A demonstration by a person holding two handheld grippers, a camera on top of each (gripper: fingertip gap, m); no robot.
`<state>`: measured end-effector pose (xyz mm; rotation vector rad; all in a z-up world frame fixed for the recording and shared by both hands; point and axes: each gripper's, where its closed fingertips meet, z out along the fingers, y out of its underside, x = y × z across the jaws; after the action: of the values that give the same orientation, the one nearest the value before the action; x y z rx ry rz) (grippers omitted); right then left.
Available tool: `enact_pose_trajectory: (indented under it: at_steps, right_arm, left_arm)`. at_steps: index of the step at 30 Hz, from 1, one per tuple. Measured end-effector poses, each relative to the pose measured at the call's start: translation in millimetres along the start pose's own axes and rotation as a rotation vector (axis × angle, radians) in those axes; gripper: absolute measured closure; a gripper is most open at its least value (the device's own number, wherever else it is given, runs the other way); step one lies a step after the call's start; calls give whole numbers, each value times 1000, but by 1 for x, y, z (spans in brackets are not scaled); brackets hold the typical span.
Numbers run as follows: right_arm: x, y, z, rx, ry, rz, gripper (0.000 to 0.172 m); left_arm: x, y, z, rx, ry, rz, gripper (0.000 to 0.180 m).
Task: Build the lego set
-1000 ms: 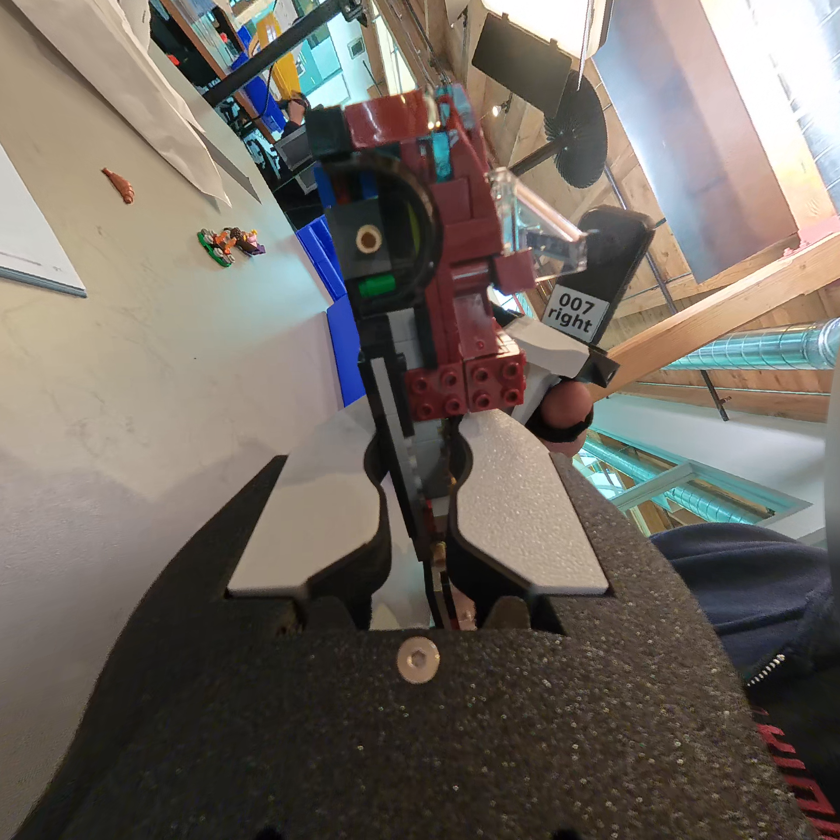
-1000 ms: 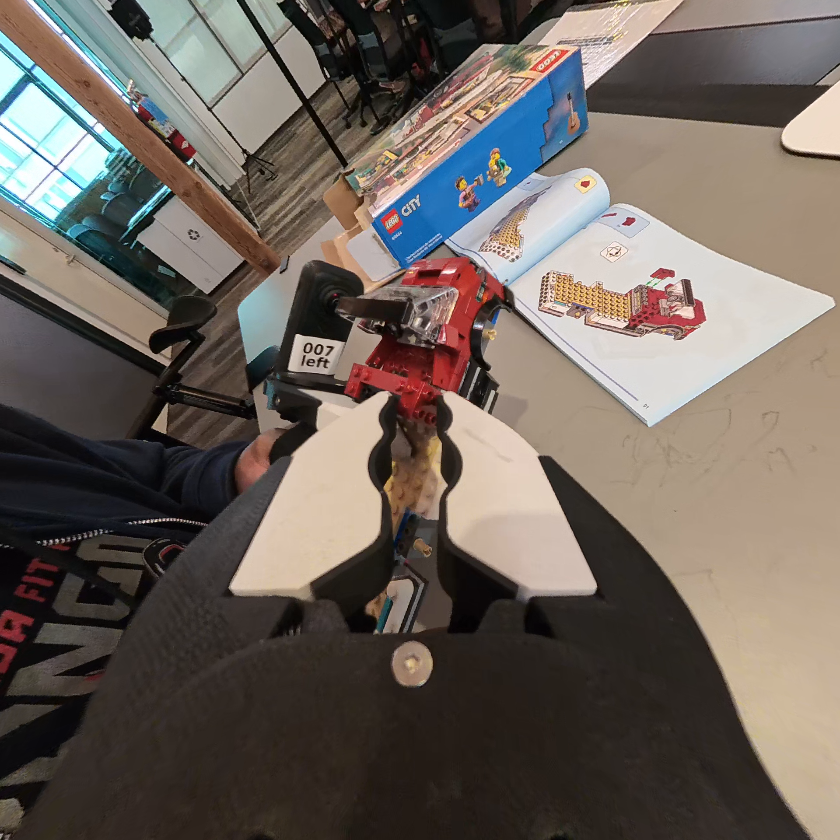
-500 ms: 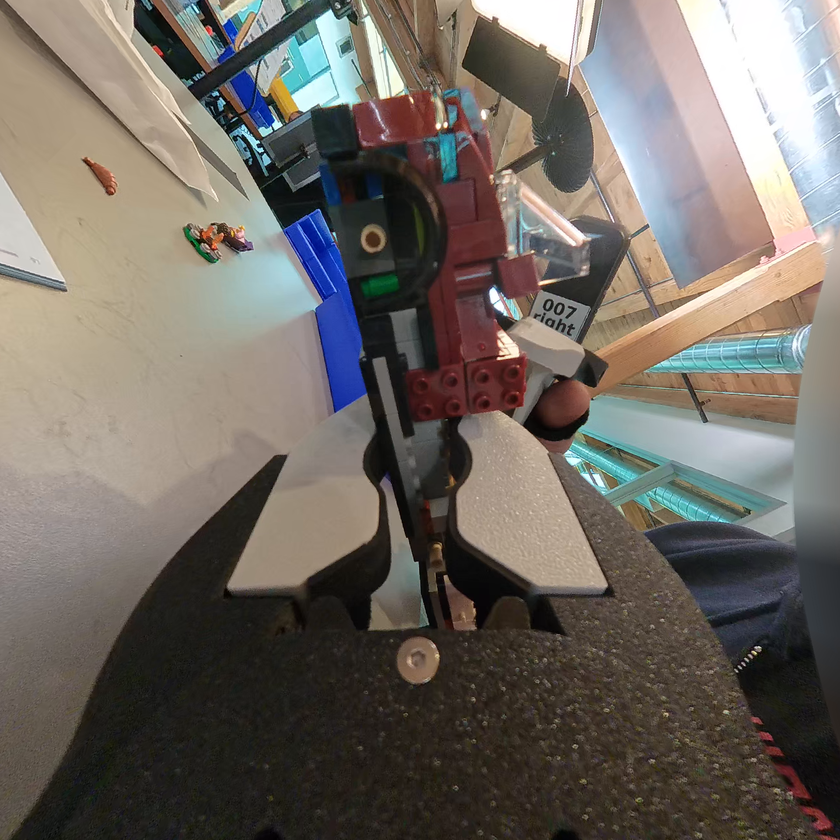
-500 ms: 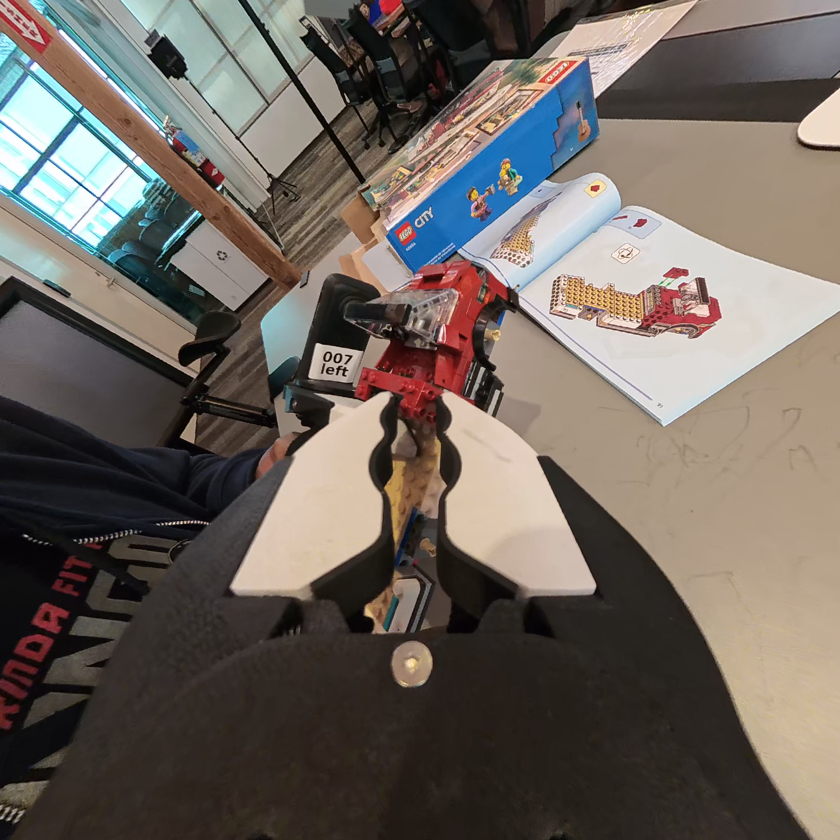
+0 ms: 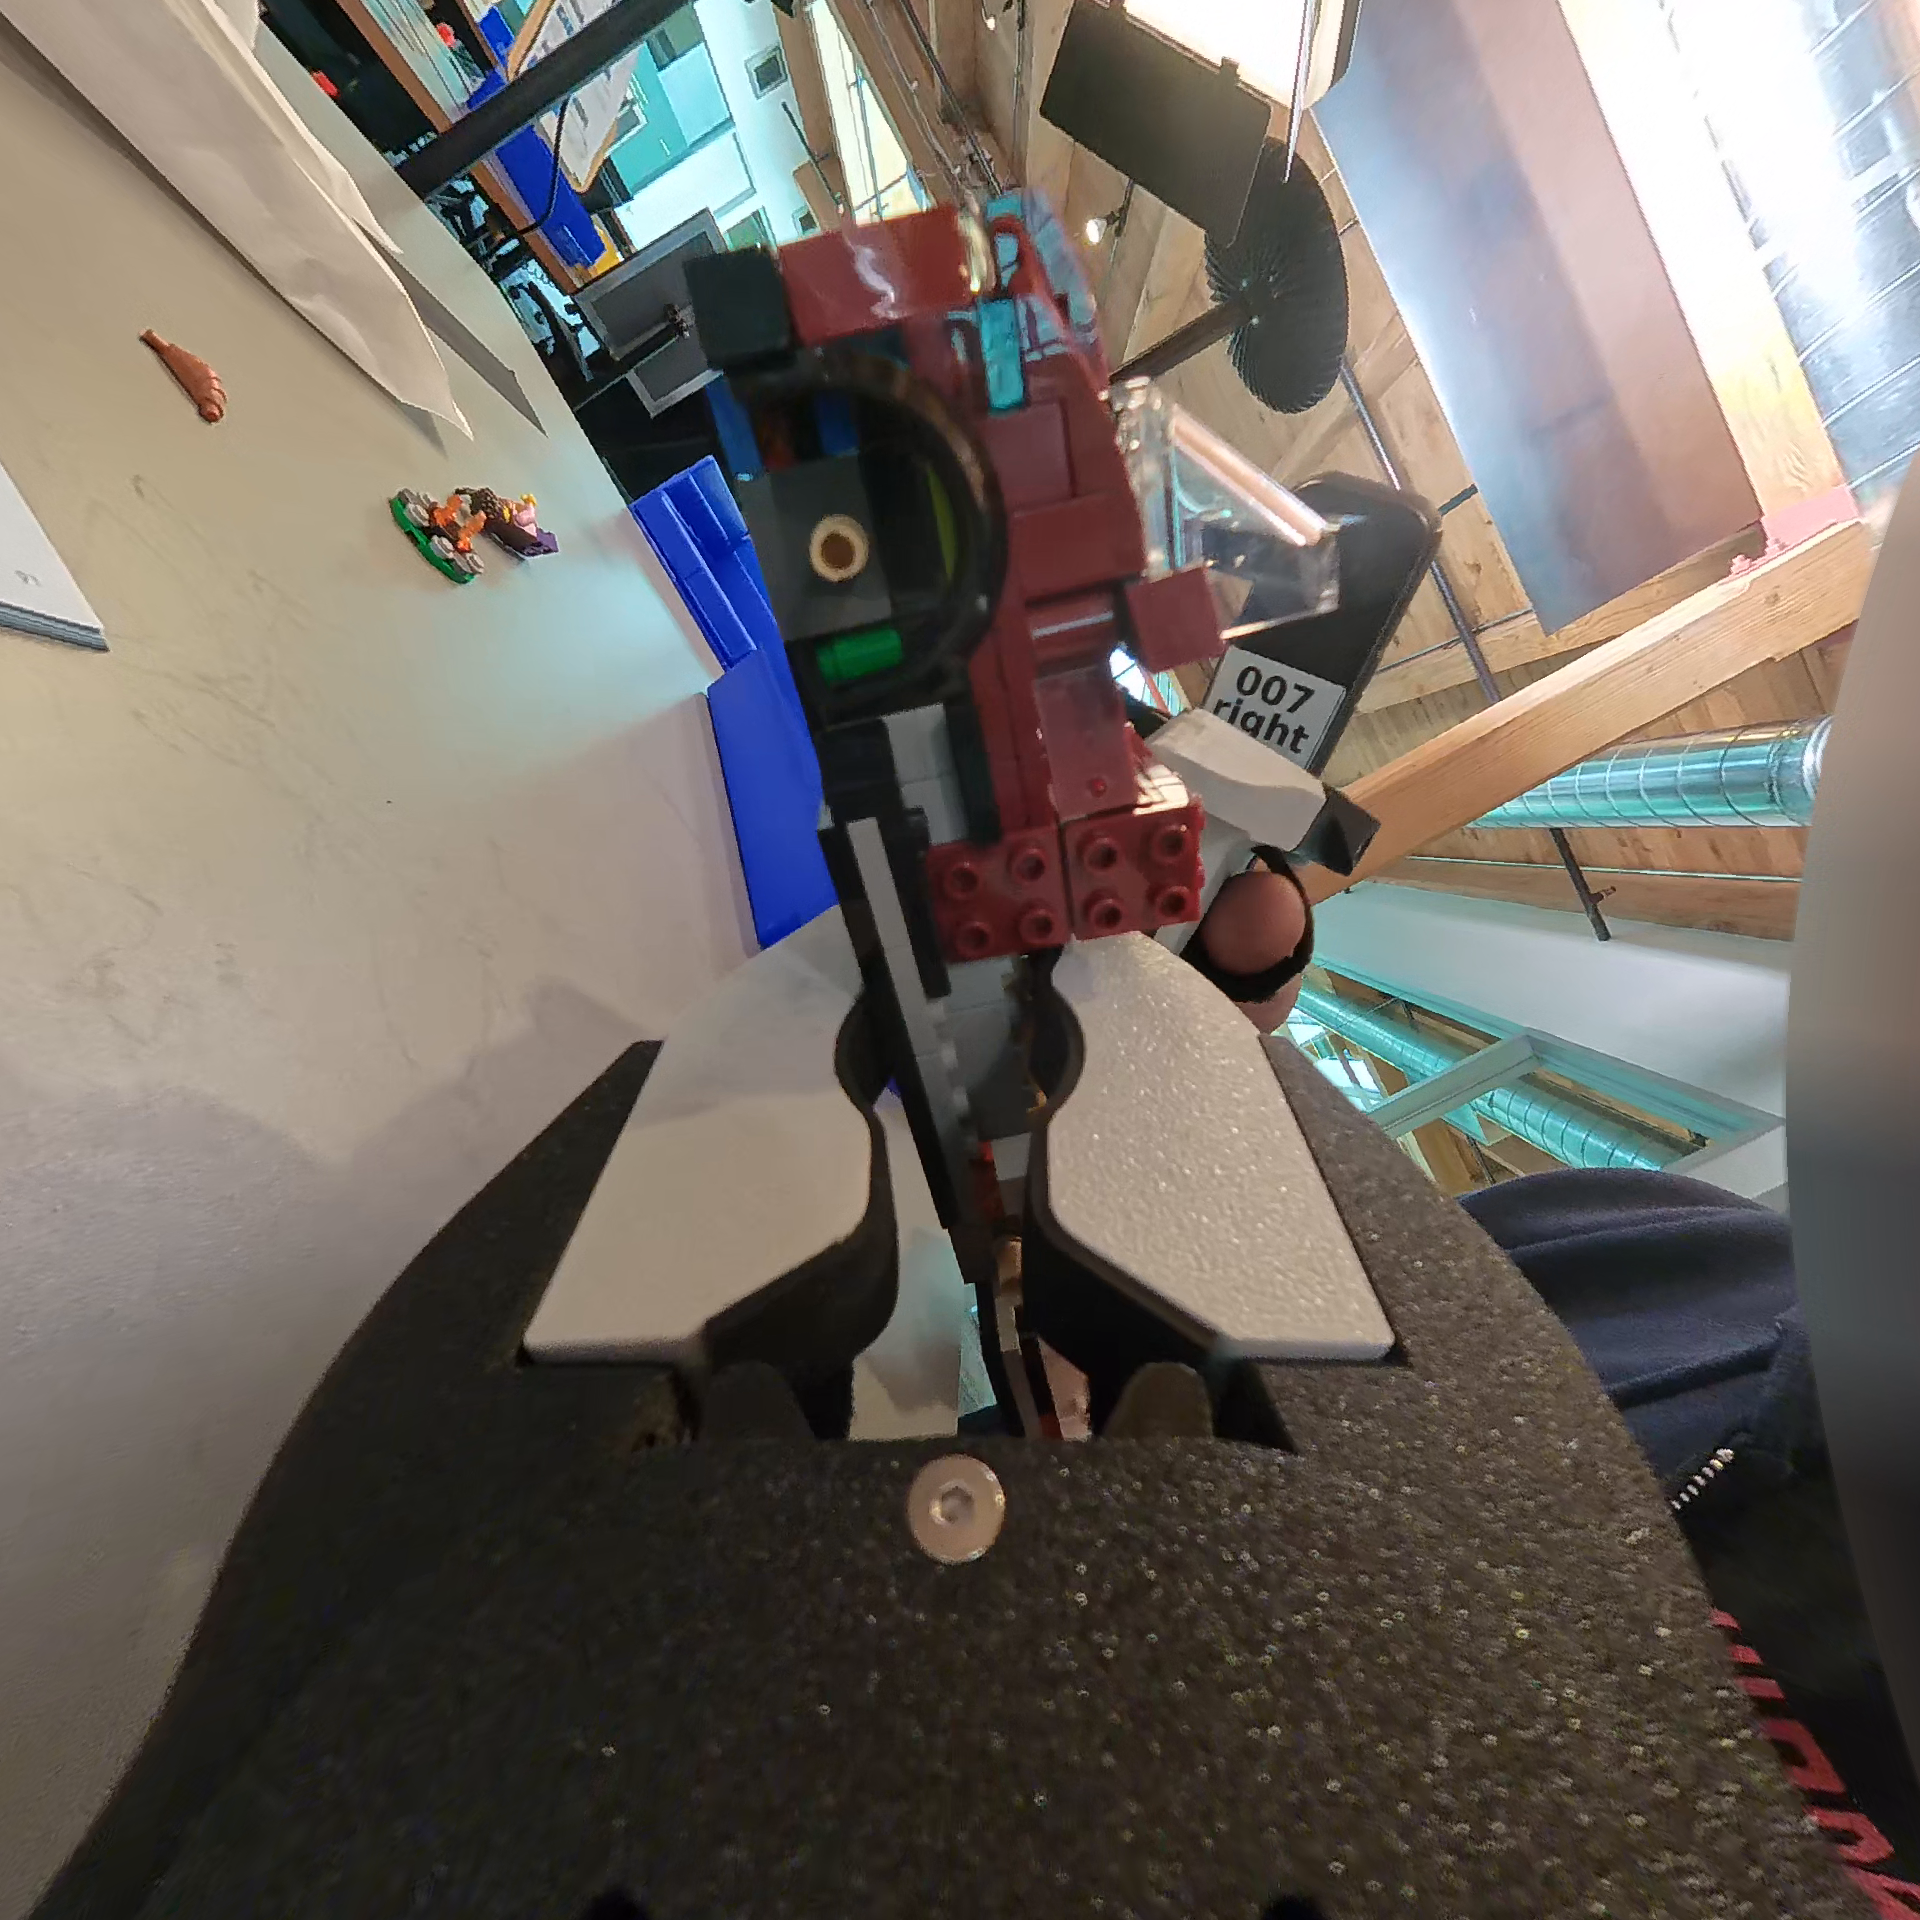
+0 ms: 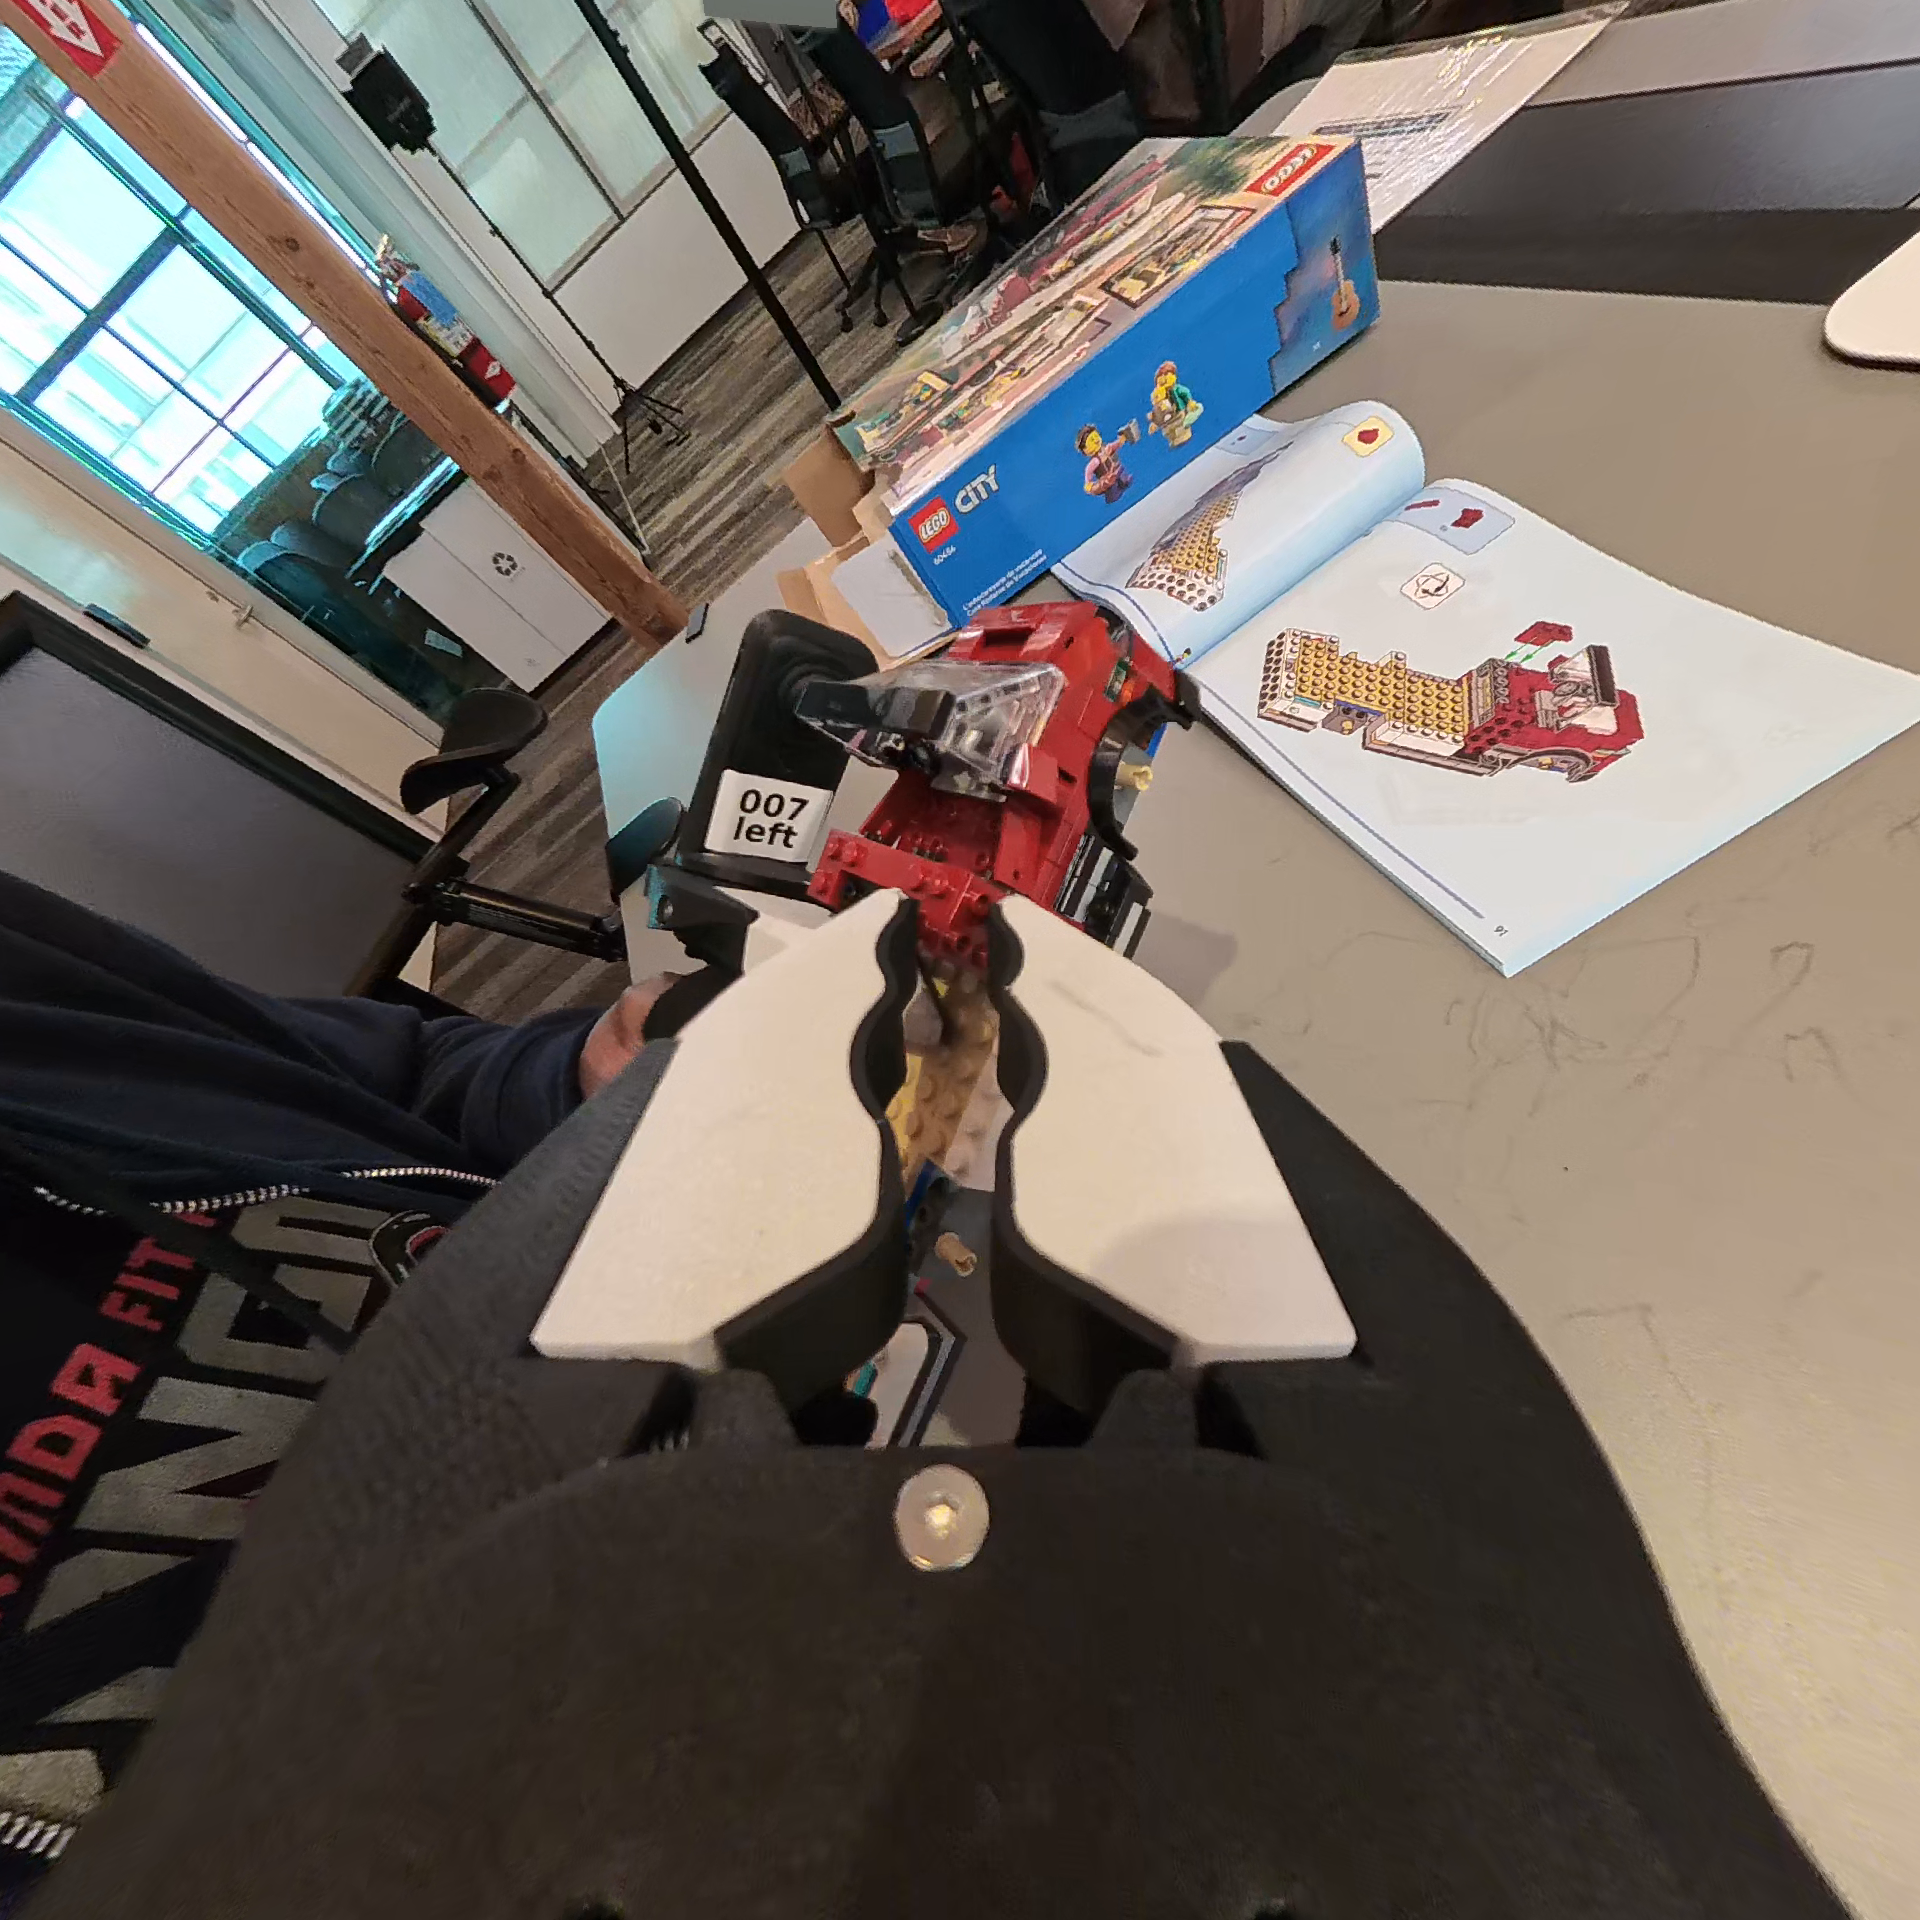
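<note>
Since the earlier frame your right gripper (image 6: 940, 914) has pinched tighter on the red brick model (image 6: 997, 769) at frame centre; your left gripper (image 5: 961, 997) stays clamped on its grey underside. Opposed pulling could split the model over the table (image 6: 1558, 1143).

From my right-hand feed I see a grey worktop (image 6: 1558, 1195) filling the right of the frame. Upper left, tall windows (image 6: 125, 343) let in daylight behind a slanting timber post (image 6: 343, 312). Dark wood-plank floor (image 6: 665, 488) runs past a white cabinet (image 6: 499, 582) and black office chairs (image 6: 894, 187). My left-hand feed shows timber beams (image 5: 1621, 686) and a silver duct (image 5: 1662, 769) at right.
</note>
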<state>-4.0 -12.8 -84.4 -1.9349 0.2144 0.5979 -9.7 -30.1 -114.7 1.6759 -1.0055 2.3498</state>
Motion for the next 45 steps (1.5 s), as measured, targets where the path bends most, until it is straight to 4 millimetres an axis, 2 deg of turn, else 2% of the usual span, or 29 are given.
enact_pose_trajectory:
  at_steps: [8,19,24,31,39,45]
  right_arm:
    - [3,3,1,6,20,-27,159]
    - [0,4,0,5,-84,119,160]
    - [1,2,0,24,-71,145,137]
    - [-15,1,3,24,-129,132,125]
    - [-32,-1,1,64,-206,121,123]
    - [-39,0,-4,90,-242,97,124]
  left_arm:
    - [-2,1,0,-7,-13,12,157]
    - [-3,0,-1,-19,-65,162,157]
    - [4,-4,-4,7,-19,218,157]
    - [18,-3,-12,-15,108,307,157]
    - [36,2,-17,-45,251,355,157]
    - [42,8,-18,-69,295,402,157]
